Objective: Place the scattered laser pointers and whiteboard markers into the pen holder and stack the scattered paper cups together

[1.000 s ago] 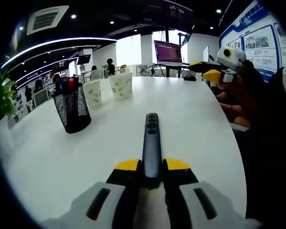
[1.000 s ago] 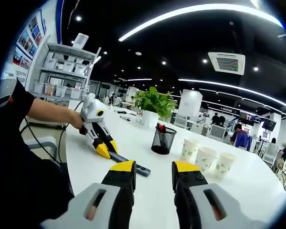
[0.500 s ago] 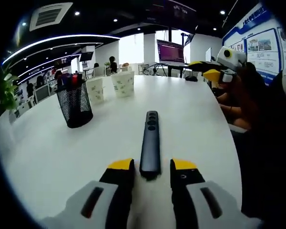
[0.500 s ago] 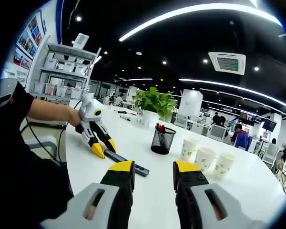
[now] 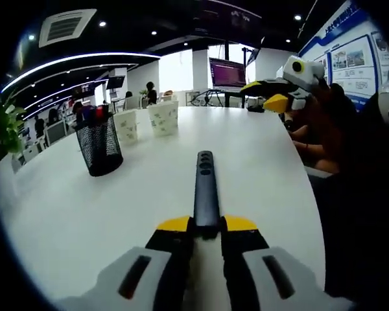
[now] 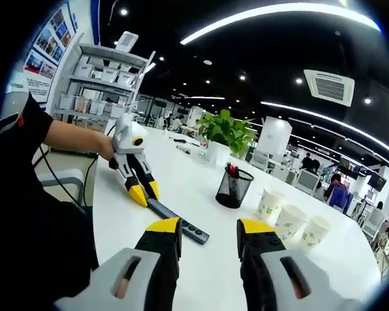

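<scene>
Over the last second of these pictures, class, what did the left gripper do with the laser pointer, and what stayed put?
The left gripper let go of the laser pointer half a second ago, jaws apart around it, and has now shut on its near end again. The pointer still lies flat on the white table. The right gripper stays open and empty. The pen holder and paper cups have not moved.

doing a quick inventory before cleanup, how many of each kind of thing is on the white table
laser pointer: 1
paper cups: 3
mesh pen holder: 1, with markers inside, too small to count
potted plant: 1
total: 6, not counting the markers
</scene>
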Available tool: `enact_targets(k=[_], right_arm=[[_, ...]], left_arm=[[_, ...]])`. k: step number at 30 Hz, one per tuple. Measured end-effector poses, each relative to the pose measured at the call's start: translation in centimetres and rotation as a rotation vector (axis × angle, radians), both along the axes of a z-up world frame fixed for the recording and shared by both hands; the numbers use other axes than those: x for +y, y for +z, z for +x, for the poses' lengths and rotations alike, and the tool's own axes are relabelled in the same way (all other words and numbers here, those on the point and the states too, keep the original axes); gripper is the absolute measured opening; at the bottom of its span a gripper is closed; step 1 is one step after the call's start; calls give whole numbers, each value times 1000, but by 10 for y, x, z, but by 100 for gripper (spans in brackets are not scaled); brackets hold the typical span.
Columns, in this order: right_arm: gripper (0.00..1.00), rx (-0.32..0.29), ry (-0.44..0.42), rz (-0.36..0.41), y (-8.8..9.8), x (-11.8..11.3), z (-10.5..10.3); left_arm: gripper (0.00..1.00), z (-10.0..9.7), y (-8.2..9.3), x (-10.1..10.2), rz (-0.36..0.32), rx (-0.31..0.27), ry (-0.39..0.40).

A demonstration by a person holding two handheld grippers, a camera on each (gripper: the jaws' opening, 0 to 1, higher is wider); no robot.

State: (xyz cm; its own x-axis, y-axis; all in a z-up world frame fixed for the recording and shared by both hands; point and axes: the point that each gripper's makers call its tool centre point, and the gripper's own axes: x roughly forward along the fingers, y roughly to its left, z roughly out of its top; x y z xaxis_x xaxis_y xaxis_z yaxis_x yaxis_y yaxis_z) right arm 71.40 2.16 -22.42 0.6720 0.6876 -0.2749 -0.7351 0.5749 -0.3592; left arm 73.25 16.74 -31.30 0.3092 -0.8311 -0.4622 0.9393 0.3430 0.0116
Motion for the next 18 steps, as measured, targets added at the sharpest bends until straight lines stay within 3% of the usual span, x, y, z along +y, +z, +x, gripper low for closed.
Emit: enact_targets(k=[3,11,16,18], right_arm=[[31,-12,5,-66,-4,-2,3],[30,23,62,-158,-6,-4,2],[25,22,90,-203,-9,1,0],[25,34,99,-223,-15,4,2]], left_arm=[[20,-1,-2,-1,11,6,-18],[20,-3,-5,11,88,28,-139],[28,10,-4,11,58,3,-90],[24,6,-4,9,43,-3,-115]])
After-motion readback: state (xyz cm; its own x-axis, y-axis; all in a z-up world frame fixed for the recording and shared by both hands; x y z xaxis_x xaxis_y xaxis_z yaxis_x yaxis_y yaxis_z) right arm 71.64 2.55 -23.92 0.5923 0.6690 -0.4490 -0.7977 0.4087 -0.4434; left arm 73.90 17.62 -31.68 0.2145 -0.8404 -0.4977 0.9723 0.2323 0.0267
